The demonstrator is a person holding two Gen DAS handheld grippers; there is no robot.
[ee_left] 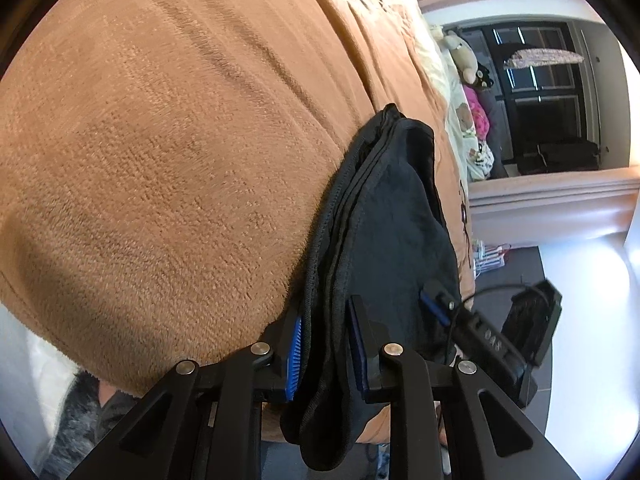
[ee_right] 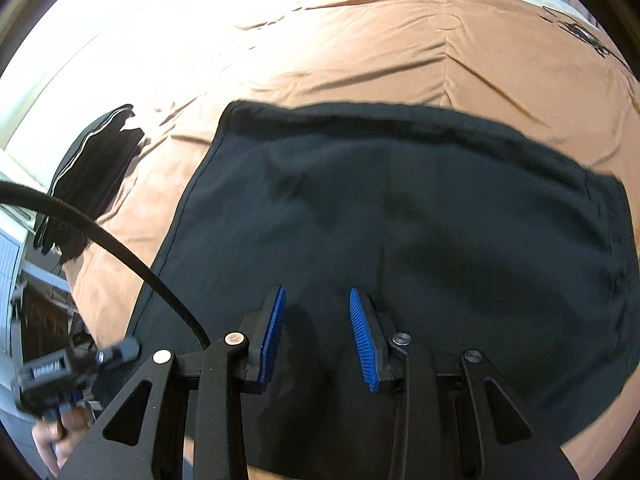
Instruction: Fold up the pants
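Note:
Dark navy pants (ee_right: 400, 220) lie spread flat on a brown blanket (ee_right: 360, 52), folded over in layers. In the left wrist view the pants (ee_left: 392, 208) hang over the bed's edge, and my left gripper (ee_left: 326, 344) is shut on their stacked, seamed edge, with cloth bunched between the blue pads. My right gripper (ee_right: 318, 320) hovers low over the middle of the pants; it is open, with only flat cloth showing in the gap. The right gripper (ee_left: 440, 304) also shows beside the pants in the left wrist view. The left gripper (ee_right: 116, 354), held by a hand, sits at the pants' near left corner.
A second dark garment with a white stripe (ee_right: 92, 168) lies folded at the blanket's left edge. A black cable (ee_right: 120, 248) arcs across the left. Plush toys and pale bedding (ee_left: 464, 92) sit at the bed's far end, by a dark window (ee_left: 540, 92) and grey floor (ee_left: 516, 272).

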